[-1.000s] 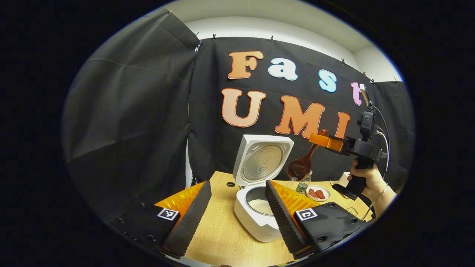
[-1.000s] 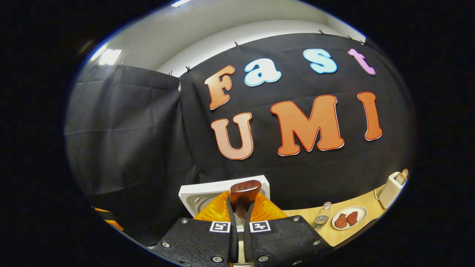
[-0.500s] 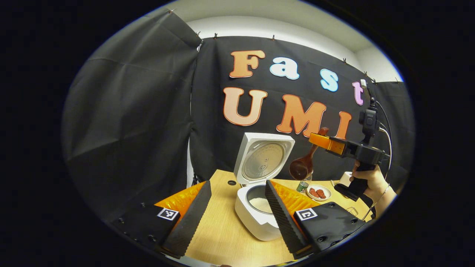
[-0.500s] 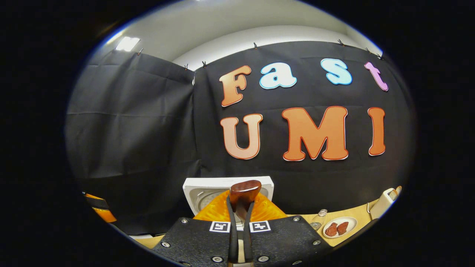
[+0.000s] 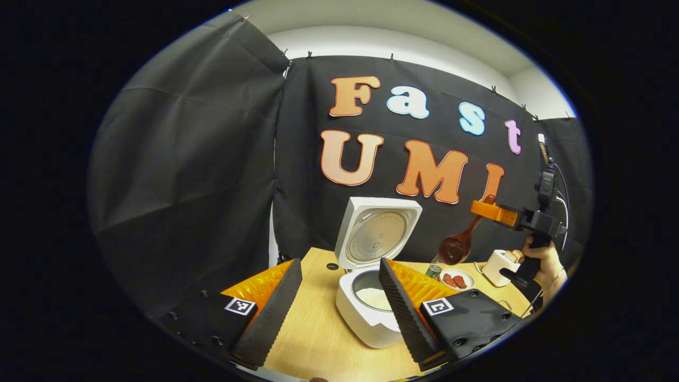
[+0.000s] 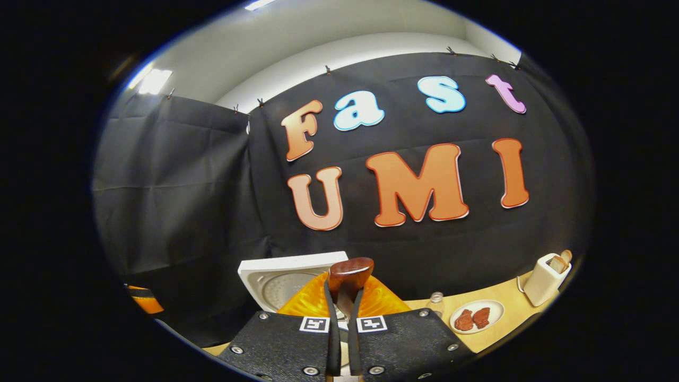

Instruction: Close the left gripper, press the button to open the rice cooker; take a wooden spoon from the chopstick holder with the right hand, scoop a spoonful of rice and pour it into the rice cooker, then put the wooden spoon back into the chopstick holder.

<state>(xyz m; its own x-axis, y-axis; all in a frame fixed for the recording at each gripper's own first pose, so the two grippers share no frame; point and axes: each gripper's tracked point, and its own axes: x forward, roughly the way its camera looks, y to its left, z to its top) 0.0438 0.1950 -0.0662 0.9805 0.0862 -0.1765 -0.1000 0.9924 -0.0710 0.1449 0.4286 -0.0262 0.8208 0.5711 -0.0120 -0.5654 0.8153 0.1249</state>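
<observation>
The white rice cooker [image 5: 366, 323] stands on the wooden table with its lid [image 5: 377, 233] raised and white rice [image 5: 374, 298] in the pot. My left gripper [image 5: 334, 313] is open just in front of it, one finger on each side of the cooker's left half. Farther right, a hand holds my right gripper [image 5: 490, 211], shut on the handle of the wooden spoon [image 5: 457, 245], whose bowl hangs down above the plate. The white chopstick holder [image 5: 501, 262] stands below that gripper. In the right gripper view my right gripper [image 6: 342, 310] pinches the spoon handle [image 6: 349, 276], with the cooker lid [image 6: 276, 278] behind.
A plate of red food [image 5: 456, 279] and a small bottle [image 5: 435, 269] sit between cooker and holder. In the right gripper view the plate [image 6: 476, 317], the bottle [image 6: 436, 303] and the holder [image 6: 549, 275] stand on the table [image 6: 504, 297] at right. Black cloth walls close the back.
The right gripper has carried the spoon to the right, away from the open cooker and over the plate, closer to the chopstick holder. My left gripper has stayed open and nearly still.
</observation>
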